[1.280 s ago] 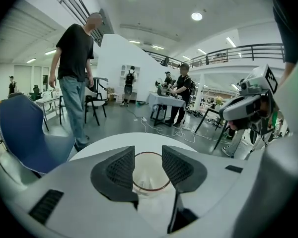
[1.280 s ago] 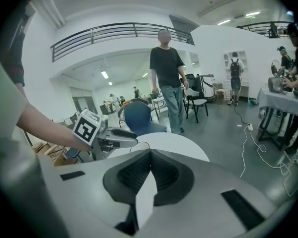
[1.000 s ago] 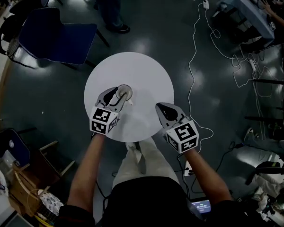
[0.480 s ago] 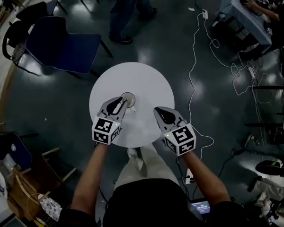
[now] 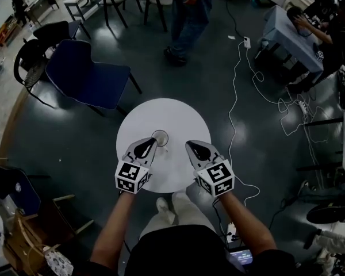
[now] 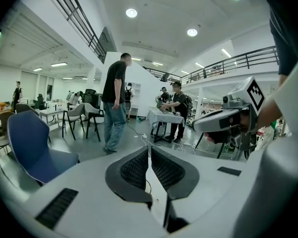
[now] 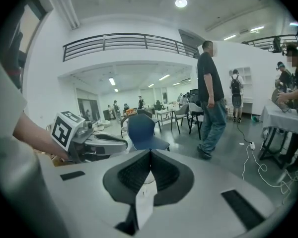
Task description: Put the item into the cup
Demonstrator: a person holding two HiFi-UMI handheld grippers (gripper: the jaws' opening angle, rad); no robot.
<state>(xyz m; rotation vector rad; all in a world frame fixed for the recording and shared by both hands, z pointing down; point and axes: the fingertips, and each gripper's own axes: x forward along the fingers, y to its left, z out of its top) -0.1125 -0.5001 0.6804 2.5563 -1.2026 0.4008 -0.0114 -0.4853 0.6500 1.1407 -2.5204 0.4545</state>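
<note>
A small clear cup [image 5: 160,137] stands on the round white table [image 5: 178,117], towards its near side. A small white bit lies against the cup's near rim; I cannot tell what it is. My left gripper [image 5: 151,141] hovers just left of the cup and nearer me. Its jaws have just been closing, and they now meet at the tips [image 6: 149,150] with nothing between them. My right gripper [image 5: 190,145] hovers to the cup's right, jaws together [image 7: 150,155]. Only white shows through the slit below the right gripper's pads. Each gripper shows in the other's view.
A blue chair [image 5: 86,76] stands beyond the table on the left, and a person [image 5: 187,16] walks at the far side. White cables [image 5: 241,68] trail over the dark floor on the right, towards a desk [image 5: 287,36] where people sit. Boxes and clutter sit at the near left.
Both grippers have lifted off the table and drawn back towards me. The left jaws, earlier open around the cup, have closed empty. The walking person has moved further off.
</note>
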